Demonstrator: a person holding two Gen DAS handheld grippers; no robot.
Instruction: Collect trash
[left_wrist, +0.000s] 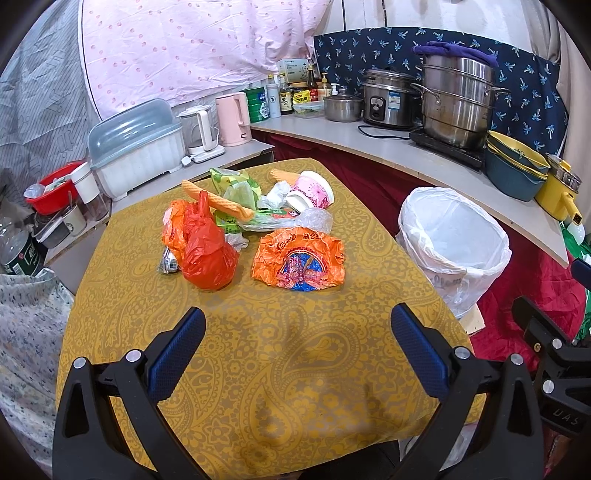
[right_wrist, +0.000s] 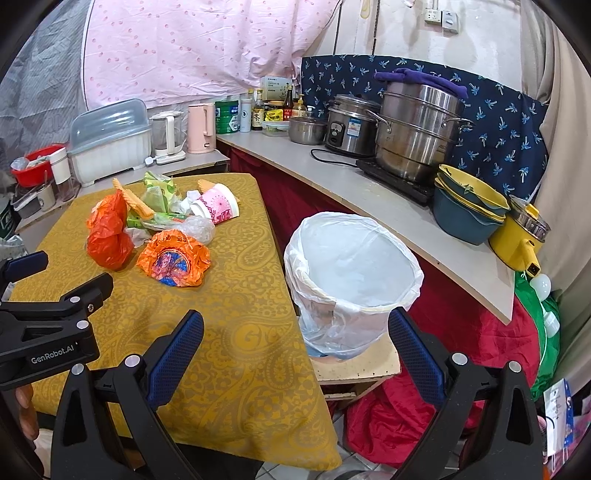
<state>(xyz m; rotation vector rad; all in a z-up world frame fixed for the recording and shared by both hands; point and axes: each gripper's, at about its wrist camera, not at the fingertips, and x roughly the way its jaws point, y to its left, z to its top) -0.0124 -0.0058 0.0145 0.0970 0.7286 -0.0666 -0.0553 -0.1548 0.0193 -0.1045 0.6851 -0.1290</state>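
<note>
Left gripper (left_wrist: 297, 345): fingers (left_wrist: 177, 354) spread wide, nothing between them, hovering over the bare near part of the surface (left_wrist: 258, 387). Aimed at the trash pile, so probably staged for a first pick. Right gripper (right_wrist: 295, 349): fingers (right_wrist: 415, 354) equally wide, empty, straddling the surface's right edge and the bin (right_wrist: 354, 280). It sits nearer the bin than the pile, which suits it for drops.

Trash lies bunched at mid surface, nothing yet in the bin as far as the liner shows. Nearest: crumpled orange wrapper (left_wrist: 299, 258), lying apart from the rest and the easiest first grab. Left of it, a knotted red bag (left_wrist: 208, 254) with a small foil scrap touching its left side. Farther back: clear film, green carton, green bag, tissue, two ribbed orange pieces, and a pink cup (left_wrist: 314, 190) on its side. These overlap; pulling one will likely drag others.

The bin stands off the right edge, on a low board, lined in white plastic, mouth open.

Around: counter (right_wrist: 332, 166) far right with steamer pot, rice cooker, bowls; kettles and dish box far left. None block the path from pile to bin.
</note>
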